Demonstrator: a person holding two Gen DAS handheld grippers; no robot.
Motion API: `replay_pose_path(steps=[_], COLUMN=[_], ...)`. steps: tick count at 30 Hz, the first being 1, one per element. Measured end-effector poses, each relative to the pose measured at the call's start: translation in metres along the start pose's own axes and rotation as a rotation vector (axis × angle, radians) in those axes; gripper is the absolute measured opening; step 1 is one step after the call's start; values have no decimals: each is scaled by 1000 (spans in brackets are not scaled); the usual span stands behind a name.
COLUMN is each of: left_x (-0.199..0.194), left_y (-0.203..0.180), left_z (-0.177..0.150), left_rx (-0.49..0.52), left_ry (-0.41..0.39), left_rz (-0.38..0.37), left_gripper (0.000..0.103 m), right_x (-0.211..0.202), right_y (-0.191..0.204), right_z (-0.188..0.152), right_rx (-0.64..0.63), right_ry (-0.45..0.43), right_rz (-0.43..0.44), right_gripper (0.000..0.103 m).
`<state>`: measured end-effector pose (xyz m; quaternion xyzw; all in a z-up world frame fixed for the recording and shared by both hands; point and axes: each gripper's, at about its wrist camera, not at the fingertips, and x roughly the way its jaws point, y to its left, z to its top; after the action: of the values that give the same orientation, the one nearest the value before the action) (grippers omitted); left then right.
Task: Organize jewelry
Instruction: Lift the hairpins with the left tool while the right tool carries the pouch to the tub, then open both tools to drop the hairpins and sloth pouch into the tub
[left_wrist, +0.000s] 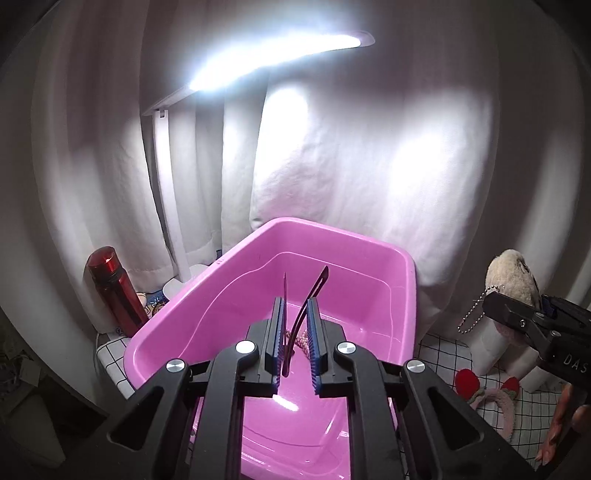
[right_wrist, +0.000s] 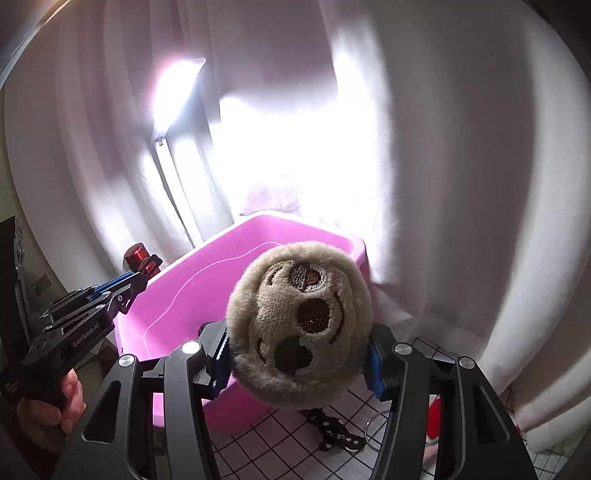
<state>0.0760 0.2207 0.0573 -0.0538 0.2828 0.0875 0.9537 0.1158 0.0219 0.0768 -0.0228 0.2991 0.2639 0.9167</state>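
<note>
My left gripper (left_wrist: 297, 314) is over the pink plastic tub (left_wrist: 402, 269) and is shut on a dark red hair clip (left_wrist: 308, 306), whose two prongs stick up between the fingers. A pale pink beaded piece (left_wrist: 302, 341) shows just below the clip. My right gripper (right_wrist: 297, 363) is shut on a beige plush sloth-face keychain (right_wrist: 299, 317), held in the air beside the tub (right_wrist: 192, 273). In the left wrist view the plush (left_wrist: 511, 273) shows at the right with its ball chain (left_wrist: 472, 310) hanging down.
A red bottle (left_wrist: 116, 288) stands left of the tub. A lit desk lamp (left_wrist: 258, 59) stands behind, before white curtains. A strawberry headband (left_wrist: 491, 395) lies on the checked cloth (left_wrist: 461, 354) at right. A dark chain item (right_wrist: 338, 432) and a thin ring (right_wrist: 371, 428) lie below the plush.
</note>
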Motion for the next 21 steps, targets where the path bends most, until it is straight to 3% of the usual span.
replay_pose_path(steps=[11,21], left_x=[66,96], left_y=[48,63], left_z=[-6,-15], left_rx=[-21,-33], left_ry=[152,246], left_rz=[61,86], left_gripper=[13,15], right_x=[101,141], right_y=[52,57], right_z=[19,12], right_rx=[-58,-52], right_ry=[159,256], right_rz=[25,5], right_gripper=[54,54])
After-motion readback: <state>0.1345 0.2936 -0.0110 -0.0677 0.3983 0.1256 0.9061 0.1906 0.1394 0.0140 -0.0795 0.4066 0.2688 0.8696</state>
